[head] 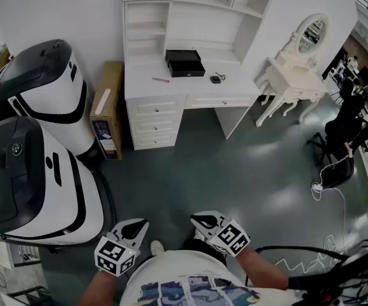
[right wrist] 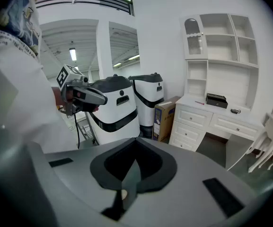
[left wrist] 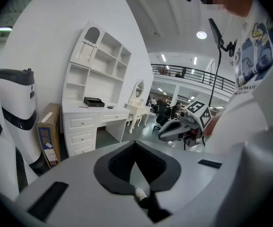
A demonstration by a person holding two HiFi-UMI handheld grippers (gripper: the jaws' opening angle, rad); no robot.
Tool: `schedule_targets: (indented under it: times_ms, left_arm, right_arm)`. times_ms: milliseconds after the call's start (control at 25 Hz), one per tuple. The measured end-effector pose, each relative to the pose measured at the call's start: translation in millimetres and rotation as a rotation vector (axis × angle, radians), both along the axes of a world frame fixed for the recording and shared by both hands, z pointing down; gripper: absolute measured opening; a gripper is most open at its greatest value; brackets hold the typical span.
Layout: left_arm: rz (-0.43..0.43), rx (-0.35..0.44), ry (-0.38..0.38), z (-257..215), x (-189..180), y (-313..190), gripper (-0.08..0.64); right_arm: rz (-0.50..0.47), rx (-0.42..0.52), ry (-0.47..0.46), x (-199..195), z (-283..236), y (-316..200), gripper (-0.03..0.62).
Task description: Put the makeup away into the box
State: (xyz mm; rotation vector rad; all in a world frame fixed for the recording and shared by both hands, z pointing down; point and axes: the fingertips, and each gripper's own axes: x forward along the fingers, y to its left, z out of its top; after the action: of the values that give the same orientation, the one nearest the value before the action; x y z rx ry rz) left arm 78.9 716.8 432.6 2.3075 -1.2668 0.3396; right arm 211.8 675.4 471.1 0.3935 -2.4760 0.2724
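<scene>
Black rectangular box (head: 184,63) on white desk (head: 190,85); left tool (head: 141,225), right tool (head: 198,220) together, empty

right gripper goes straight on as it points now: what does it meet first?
Probably the grey floor, short of the nearer white-and-black machine; right gripper tilts down. Depth unclear.

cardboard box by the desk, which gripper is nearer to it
Left. The left gripper sits almost straight below the cardboard box in the head view; the right gripper is further off to the right.
</scene>
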Motion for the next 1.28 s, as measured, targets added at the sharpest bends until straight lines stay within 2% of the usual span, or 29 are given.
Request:
schedule_targets:
  times_ms: [360, 600, 760, 1080, 1120, 1200, 1280]
  left_arm:
    - [0.062, 0.006, 0.018, 6.5, -5.4, -14.8, 0.014]
    - [0.082, 0.004, 0.02, 6.5, 0.8, -49.4, 0.014]
    - [0.094, -0.002, 0.006, 7.1, 1.7, -85.3, 0.014]
    - [0.107, -0.013, -0.044, -7.9, 12.3, -186.2, 0.014]
    - [0.1, -0.015, -0.047, -9.7, 13.9, -198.9, 0.014]
    - [0.089, -0.009, -0.05, -12.4, 19.2, -223.2, 0.014]
    - [0.086, 0.003, -0.05, -13.3, 26.7, -245.0, 0.015]
  right_arm:
    - [0.072, -0.007, 0.023, 0.3, 2.2, -0.4, 0.025]
    - [0.091, -0.017, 0.022, 3.9, 8.6, -31.3, 0.025]
    - [0.089, -0.017, -0.005, 0.1, 15.3, -72.4, 0.026]
    - [0.117, -0.015, -0.069, 0.1, 8.4, -186.7, 0.037]
    - [0.121, -0.012, -0.075, 1.8, 7.5, -200.0, 0.049]
    - [0.132, 0.0, -0.077, 7.7, 8.9, -226.7, 0.115]
    - [0.148, 0.007, -0.077, 16.4, 13.2, -251.0, 0.135]
